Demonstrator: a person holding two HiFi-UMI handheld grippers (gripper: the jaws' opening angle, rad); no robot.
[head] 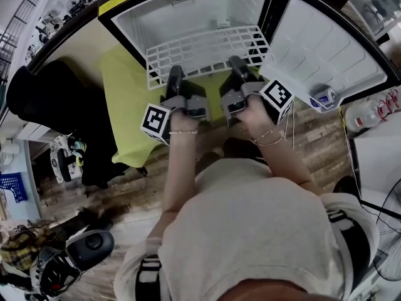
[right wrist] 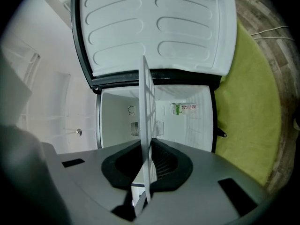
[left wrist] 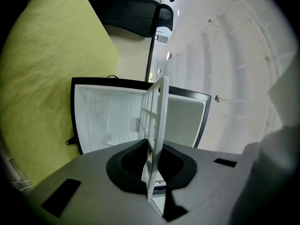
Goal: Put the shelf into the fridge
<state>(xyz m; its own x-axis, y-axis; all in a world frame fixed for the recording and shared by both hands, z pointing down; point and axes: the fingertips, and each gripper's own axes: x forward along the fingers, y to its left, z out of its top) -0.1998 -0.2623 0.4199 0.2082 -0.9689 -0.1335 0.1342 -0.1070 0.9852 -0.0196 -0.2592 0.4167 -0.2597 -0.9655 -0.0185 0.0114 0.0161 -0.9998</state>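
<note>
The wire shelf (head: pixel 207 50) is clamped by the left claw (left wrist: pixel 153 170) and right claw (right wrist: pixel 146 172) (at its near edge). It is judged partly entered into the open fridge (head: pixel 141 21) at 12 o'clock; seating is left.

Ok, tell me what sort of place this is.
Probably an office or lab workroom rather than a kitchen: a small open fridge set low down, a wood plank floor, and a black chair close by.

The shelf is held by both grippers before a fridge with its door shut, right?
No: the fridge door stands open, as the head view shows. The left gripper and right gripper do both hold the shelf before the fridge.
</note>
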